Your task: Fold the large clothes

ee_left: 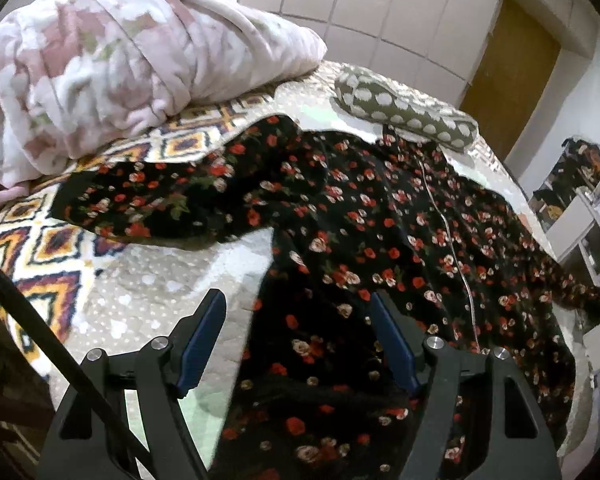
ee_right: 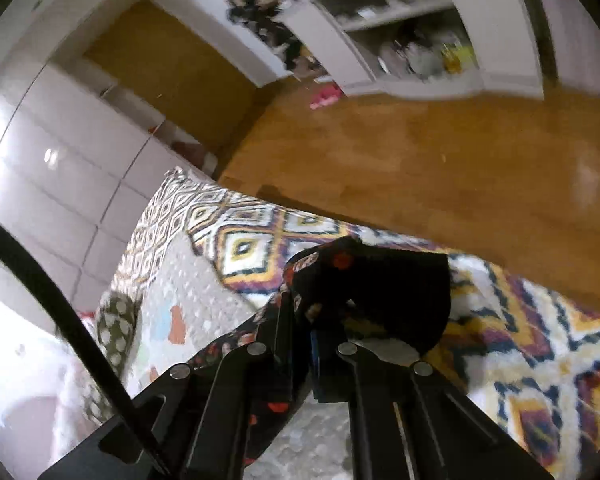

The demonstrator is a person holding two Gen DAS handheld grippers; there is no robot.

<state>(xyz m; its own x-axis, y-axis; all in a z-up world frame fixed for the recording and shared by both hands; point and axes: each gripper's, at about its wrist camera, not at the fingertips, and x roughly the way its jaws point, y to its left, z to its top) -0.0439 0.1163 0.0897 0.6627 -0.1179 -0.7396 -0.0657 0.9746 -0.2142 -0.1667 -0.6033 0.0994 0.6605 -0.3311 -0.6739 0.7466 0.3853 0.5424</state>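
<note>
- Dress [ee_left: 380, 216], black with small red and cream flowers, lies spread over the bed [ee_left: 140, 280] in the left wrist view, one sleeve [ee_left: 140, 204] reaching out toward the pink blanket [ee_left: 120, 60] heaped at the head end, its top close to the spotted pillow [ee_left: 400, 112].
- It looks thin, soft and light, so it should drape and slip rather than hold a crease; edges, hem corners and sleeve ends seem the best places to pinch.
- The left claw [ee_left: 296, 312] hangs wide open just above the dress's near side edge, holding nothing.
- In the right wrist view, the right claw [ee_right: 320, 320] is pinched closed on a bunched end of the dress [ee_right: 380, 288], lifted above the patterned bedspread [ee_right: 520, 360] near the bed's floor-side edge.
- Beyond the bed, across the wooden floor [ee_right: 420, 152], an open white shelf unit [ee_right: 400, 40] holds small items, too blurred to name.
</note>
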